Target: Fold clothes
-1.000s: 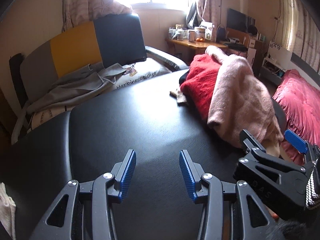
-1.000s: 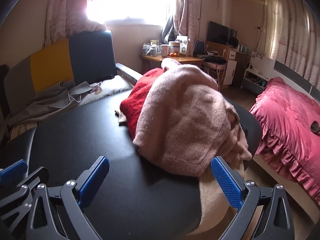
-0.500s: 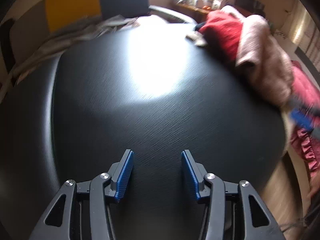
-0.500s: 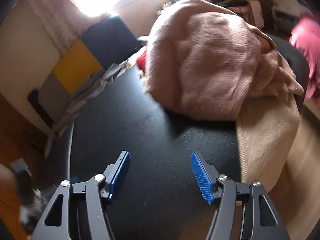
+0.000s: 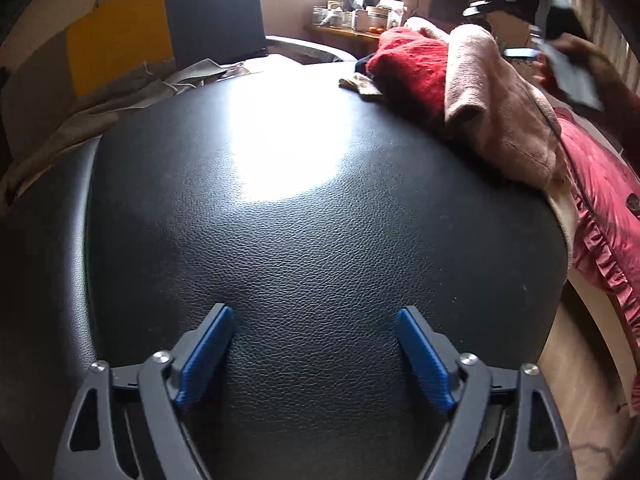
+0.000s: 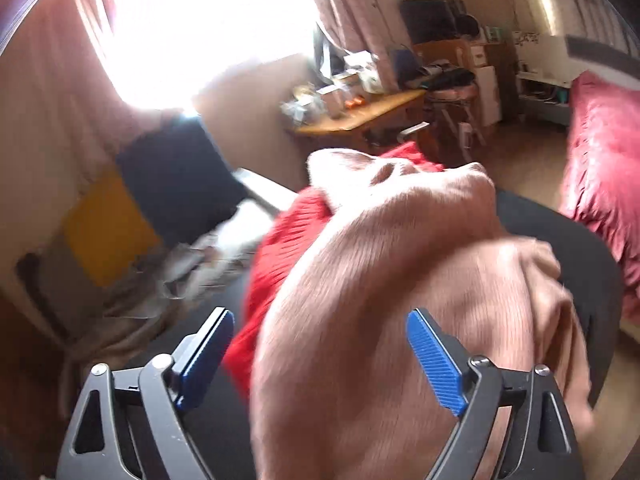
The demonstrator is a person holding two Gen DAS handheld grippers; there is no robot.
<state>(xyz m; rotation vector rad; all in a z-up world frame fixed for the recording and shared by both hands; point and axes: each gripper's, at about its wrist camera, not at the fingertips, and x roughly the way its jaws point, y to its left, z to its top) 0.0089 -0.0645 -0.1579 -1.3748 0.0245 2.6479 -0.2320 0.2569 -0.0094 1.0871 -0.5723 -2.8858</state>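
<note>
Since a second ago both claws have changed: the left gripper [image 5: 316,356], whose blue pads stood fairly close, now has them spread wide and tips down over bare black upholstery [image 5: 312,208], while the right gripper [image 6: 320,354] has swung from beside the left one up onto the heap of clothes. From the left wrist, nothing lies between the parted jaws; the grained, leather-like cushion runs ahead of the claw, glossy under window glare, and the clothes sit well ahead and to its right at the cushion's far edge: a pink sweater [image 5: 504,112] draped over a red sweater [image 5: 412,68], with the blurred right claw above them. Grey cloth [image 5: 120,104] lies crumpled ahead to the left, against the yellow and dark backrest. From the right wrist, the picture is smeared by motion, yet the jaws stand wide apart and empty, with the pink sweater [image 6: 400,340] bulging right between and ahead of them and the red sweater [image 6: 280,248] peeping out to the left beneath it. My judgement: the pink knit is soft, thick and limp, light enough for one claw, fuzzy rather than slippery, and it will sag and stretch wherever lifted, so a hem, shoulder seam or folded ridge offers a firmer bite than the rounded bulk.
</note>
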